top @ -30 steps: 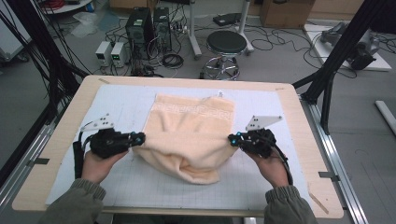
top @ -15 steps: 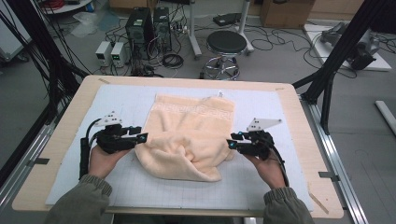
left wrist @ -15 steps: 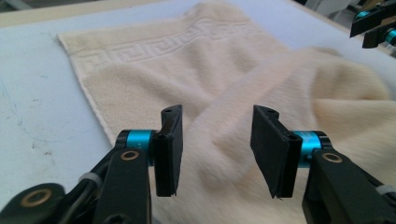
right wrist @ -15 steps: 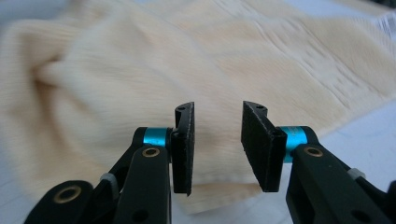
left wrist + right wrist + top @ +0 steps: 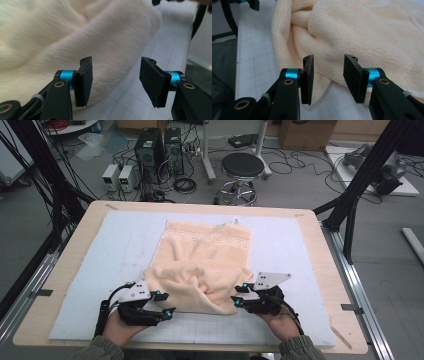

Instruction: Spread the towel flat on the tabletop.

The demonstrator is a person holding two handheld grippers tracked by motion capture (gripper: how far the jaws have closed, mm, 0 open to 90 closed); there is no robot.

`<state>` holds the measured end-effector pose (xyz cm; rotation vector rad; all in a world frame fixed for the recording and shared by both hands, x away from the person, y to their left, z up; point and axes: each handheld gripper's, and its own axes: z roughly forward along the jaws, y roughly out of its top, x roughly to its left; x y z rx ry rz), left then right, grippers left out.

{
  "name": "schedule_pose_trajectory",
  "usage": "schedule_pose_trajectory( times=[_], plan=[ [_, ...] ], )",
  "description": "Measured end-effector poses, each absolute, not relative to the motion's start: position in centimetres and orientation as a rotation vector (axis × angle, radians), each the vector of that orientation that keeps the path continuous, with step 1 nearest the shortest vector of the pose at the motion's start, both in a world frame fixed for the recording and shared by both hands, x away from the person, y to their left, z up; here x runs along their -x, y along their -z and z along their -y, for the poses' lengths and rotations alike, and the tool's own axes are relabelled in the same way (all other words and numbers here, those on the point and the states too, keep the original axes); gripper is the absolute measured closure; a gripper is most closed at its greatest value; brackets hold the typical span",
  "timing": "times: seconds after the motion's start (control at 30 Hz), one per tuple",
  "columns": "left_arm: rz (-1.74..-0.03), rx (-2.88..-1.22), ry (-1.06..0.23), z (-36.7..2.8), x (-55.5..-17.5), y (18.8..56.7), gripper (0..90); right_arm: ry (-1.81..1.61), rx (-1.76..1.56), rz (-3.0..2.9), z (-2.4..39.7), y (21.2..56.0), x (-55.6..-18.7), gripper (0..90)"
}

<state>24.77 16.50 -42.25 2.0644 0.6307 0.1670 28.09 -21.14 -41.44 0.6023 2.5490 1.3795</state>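
We see a peach towel (image 5: 205, 265) lying on the pale gridded mat (image 5: 100, 250) on the bench (image 5: 320, 250), its far half flat, its near half bunched into a loose fold. Our left gripper (image 5: 169, 305) sits just beside the fold's near left corner, jaws spread and just opened, nothing between its pads (image 5: 83, 81). Our right gripper (image 5: 235, 300) sits at the near right corner, jaws also just opened and apart, the towel's edge right ahead, unpinched.
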Motion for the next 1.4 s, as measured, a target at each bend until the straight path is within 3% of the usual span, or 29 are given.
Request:
schedule_pose_trajectory(
  times=[0.27,0.3,0.33,0.4,0.57,1.03,1.2,1.4],
  plan=[
    [-0.676,-2.168,-0.176,-14.8,-26.1,43.6,65.9,-1.243,-0.572,-2.634,17.7,43.6,-29.9,60.6],
    [-0.668,-2.172,-0.182,-14.8,-26.2,43.5,77.7,-1.226,-0.589,-2.651,17.2,44.0,-30.4,66.5],
    [-0.663,-2.17,-0.184,-14.9,-26.2,43.4,77.7,-1.226,-0.589,-2.651,17.2,44.0,-30.4,66.5],
    [-0.668,-2.156,-0.172,-15.1,-26.4,43.2,83.5,-1.256,-0.585,-2.668,17.2,43.9,-30.8,80.9],
    [-0.66,-2.078,-0.178,-16.4,-25.6,41.6,84.9,-1.277,-0.578,-2.642,18.1,42.7,-30.1,86.3],
    [-0.721,-1.86,-0.264,-23.4,-24.4,35.8,84.9,-1.343,-0.571,-2.475,22.2,35.9,-27.8,86.6],
    [-0.807,-1.84,-0.284,-25.1,-26.4,35.7,84.9,-1.307,-0.604,-2.479,22.6,35.4,-28.9,86.6],
    [-0.967,-1.876,-0.359,-24.4,-31.4,37.6,84.9,-1.188,-0.785,-2.524,22.9,37.6,-33.4,86.7]
  ],
)
